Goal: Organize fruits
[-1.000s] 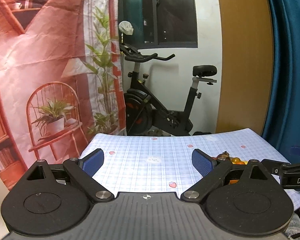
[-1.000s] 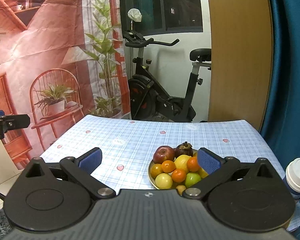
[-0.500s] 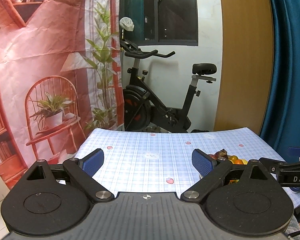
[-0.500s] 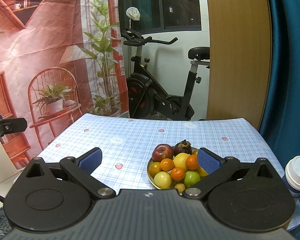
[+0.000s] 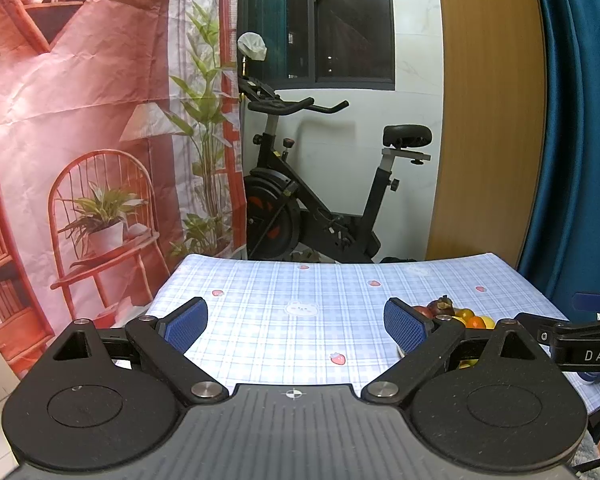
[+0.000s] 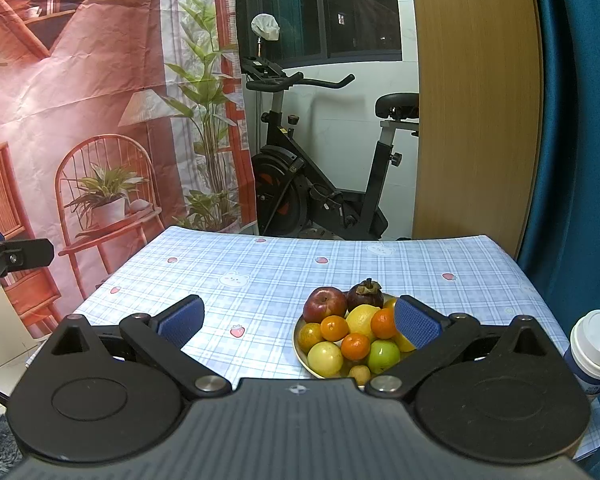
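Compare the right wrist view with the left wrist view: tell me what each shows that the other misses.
Only the right wrist view shows the whole plate of fruit, including the red apple, the green fruit and the white-lidded cup at the table's right edge. Only the left wrist view shows the bare left stretch of tablecloth dead ahead, with most of the fruit hidden behind its right finger. Both show the mangosteen, the exercise bike, and an open, empty gripper: left gripper, right gripper.
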### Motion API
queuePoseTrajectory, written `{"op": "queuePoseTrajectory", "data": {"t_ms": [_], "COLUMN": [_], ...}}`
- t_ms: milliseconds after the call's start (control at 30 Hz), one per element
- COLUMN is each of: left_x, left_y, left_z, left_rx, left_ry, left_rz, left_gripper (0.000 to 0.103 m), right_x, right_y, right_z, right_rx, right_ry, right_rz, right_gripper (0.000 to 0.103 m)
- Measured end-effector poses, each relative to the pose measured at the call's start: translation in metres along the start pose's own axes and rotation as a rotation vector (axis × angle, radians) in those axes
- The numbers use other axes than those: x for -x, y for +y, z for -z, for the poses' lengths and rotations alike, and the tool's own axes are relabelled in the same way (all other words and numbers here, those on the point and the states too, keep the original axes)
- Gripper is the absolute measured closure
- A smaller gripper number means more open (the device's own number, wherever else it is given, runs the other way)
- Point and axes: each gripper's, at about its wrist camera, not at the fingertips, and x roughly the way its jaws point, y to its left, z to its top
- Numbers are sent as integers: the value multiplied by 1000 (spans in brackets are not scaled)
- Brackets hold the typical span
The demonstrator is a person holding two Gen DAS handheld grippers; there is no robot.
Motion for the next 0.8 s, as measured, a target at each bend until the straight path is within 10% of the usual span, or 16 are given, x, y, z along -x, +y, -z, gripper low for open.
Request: {"op": "queuePoseTrajectory", "data": {"t_ms": [800], "left_x": [2], "left_y": [-2], "left_z": [7], "left_rx": [3], "left_ry": [7], "left_rz": [5], "left_gripper": [6], "right_x": [0], "right_y": [0], "right_z": [0], "right_rx": [0], "right_ry": [0], "right_rz": [0], "right_gripper": [0]}}
